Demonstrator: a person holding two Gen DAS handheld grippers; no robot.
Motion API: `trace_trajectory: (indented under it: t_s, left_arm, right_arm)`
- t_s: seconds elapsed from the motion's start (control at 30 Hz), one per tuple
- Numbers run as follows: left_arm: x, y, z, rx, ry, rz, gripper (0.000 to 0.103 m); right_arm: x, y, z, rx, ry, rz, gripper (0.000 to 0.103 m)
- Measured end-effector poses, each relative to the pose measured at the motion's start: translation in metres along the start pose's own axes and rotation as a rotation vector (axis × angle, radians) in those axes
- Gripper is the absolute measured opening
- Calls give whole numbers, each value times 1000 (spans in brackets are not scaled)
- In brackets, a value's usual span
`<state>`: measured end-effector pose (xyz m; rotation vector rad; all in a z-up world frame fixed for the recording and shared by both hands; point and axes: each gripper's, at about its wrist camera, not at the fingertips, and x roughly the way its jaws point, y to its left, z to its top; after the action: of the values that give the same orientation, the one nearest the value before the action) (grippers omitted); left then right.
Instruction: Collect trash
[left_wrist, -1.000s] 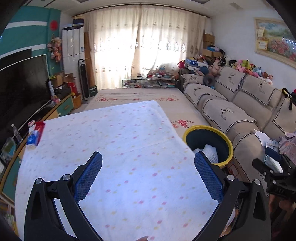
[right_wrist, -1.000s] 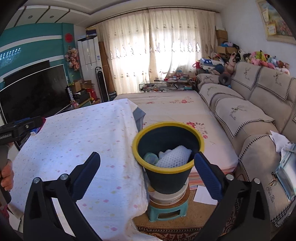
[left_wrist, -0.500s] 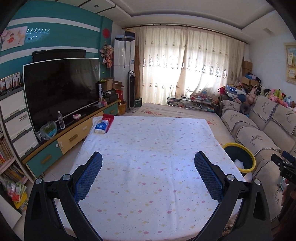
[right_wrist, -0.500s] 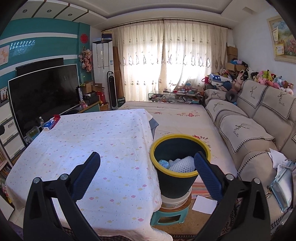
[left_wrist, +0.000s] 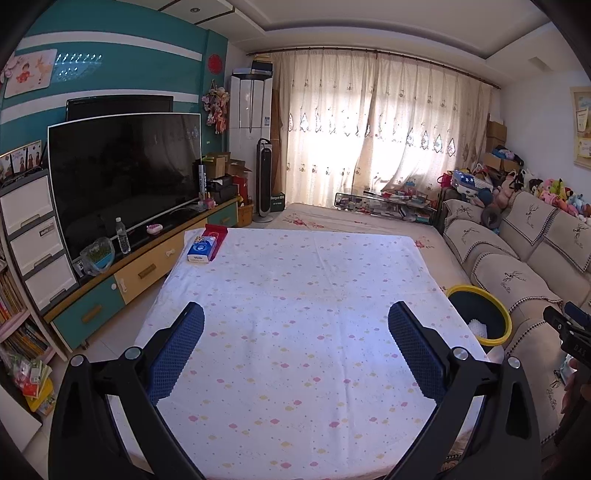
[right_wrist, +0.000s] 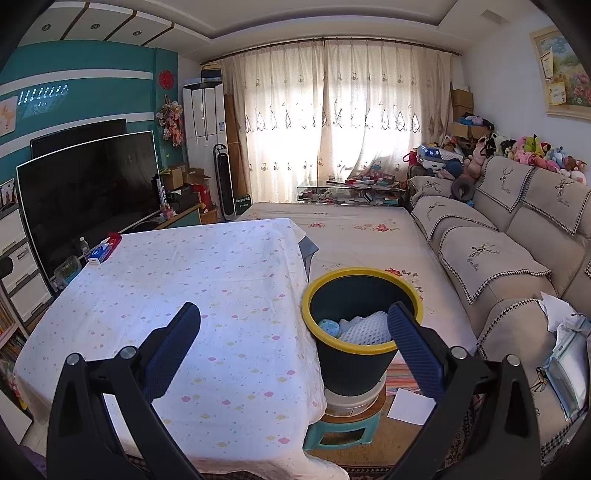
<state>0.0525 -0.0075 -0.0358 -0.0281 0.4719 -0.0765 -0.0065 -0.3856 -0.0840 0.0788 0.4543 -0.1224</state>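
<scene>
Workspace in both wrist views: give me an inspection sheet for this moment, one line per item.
Surface: table under a spotted white cloth, no loose trash seen on it.
Job's things: yellow-rimmed bin beside the table's right edge, raised on a stool; white foam net and other trash inside.
Clutter: tissue box at the far left corner.
Grippers: left gripper and right gripper open, empty.
Cables: nothing seen.
Surroundings: TV left, sofa right.

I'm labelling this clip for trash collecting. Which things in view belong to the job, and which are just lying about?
Job:
- dark round bin with yellow rim
- white foam net and pale blue scrap inside it
- open left gripper
- open right gripper

Lying about:
- blue tissue box on the dotted white tablecloth
- clear water bottle
- beige sofa
</scene>
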Motion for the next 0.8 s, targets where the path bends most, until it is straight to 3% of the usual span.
trace_trajectory:
  t_s: [0.8]
  left_arm:
    - [1, -6, -1, 6, -3, -3, 98]
  right_arm:
    - [-1, 3, 0, 2, -1, 6, 96]
